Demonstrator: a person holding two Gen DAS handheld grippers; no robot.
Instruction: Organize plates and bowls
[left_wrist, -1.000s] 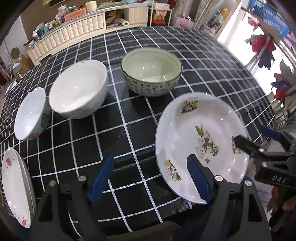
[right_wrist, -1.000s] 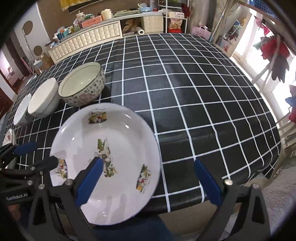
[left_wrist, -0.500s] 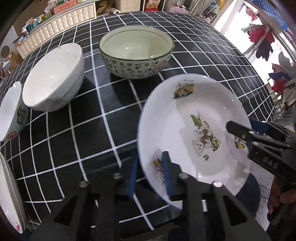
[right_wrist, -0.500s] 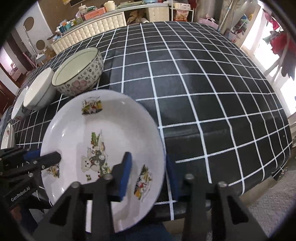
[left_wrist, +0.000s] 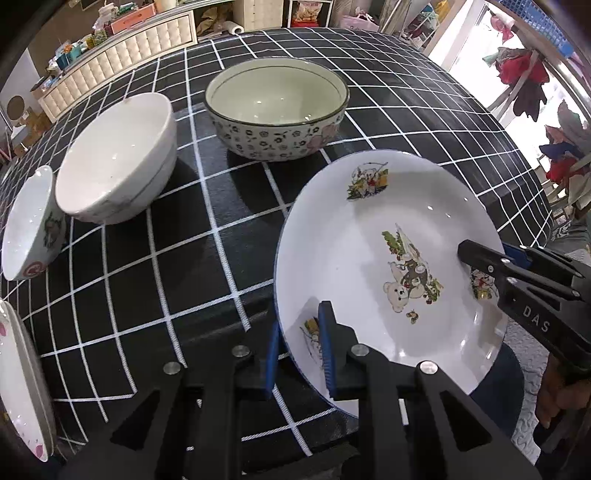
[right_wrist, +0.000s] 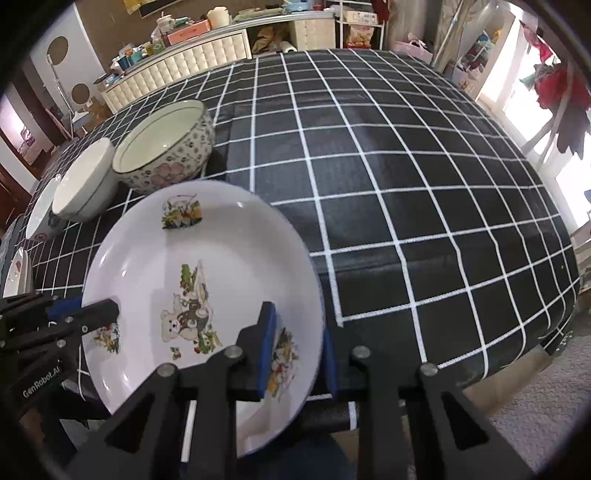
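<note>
Your plate (left_wrist: 373, 236) sits tilted at the table's (right_wrist: 406, 184) near edge, overhanging it, bear print facing up. Your left gripper (left_wrist: 301, 345) pinches its near-left rim; your right gripper (right_wrist: 297, 345), marked "DAS", is closing on the opposite rim. Beyond the plate stand a floral bowl (left_wrist: 277, 110), then a white bowl (left_wrist: 114, 158) to its left.

Three bowls (left_wrist: 277, 110) stand on the bench (left_wrist: 406, 92); one cartoon-printed plate (left_wrist: 369, 229); flowered plates (left_wrist: 18, 380) stacked at the left edge, number unclear.
</note>
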